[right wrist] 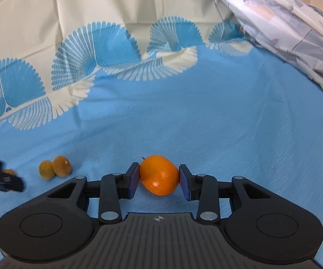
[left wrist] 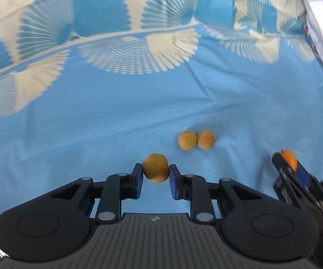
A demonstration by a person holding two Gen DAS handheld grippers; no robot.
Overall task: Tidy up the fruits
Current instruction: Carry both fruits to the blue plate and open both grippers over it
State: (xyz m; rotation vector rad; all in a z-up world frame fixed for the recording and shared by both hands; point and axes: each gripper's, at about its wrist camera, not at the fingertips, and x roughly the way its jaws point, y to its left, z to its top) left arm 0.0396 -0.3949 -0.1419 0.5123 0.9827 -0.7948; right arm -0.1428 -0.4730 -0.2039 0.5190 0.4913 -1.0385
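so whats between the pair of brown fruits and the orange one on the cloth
Only bare blue cloth separates the brown fruit pair from the orange fruit, shown in the right wrist view.

place: a home, as far as I can tell, likely a bed or cloth-covered table
surface: a soft blue cloth spreads under me, faintly creased
pattern: blue and cream fan shapes run along its far edge
far right: a pale printed sheet lies rumpled in folds
far right corner: a wall, partly seen
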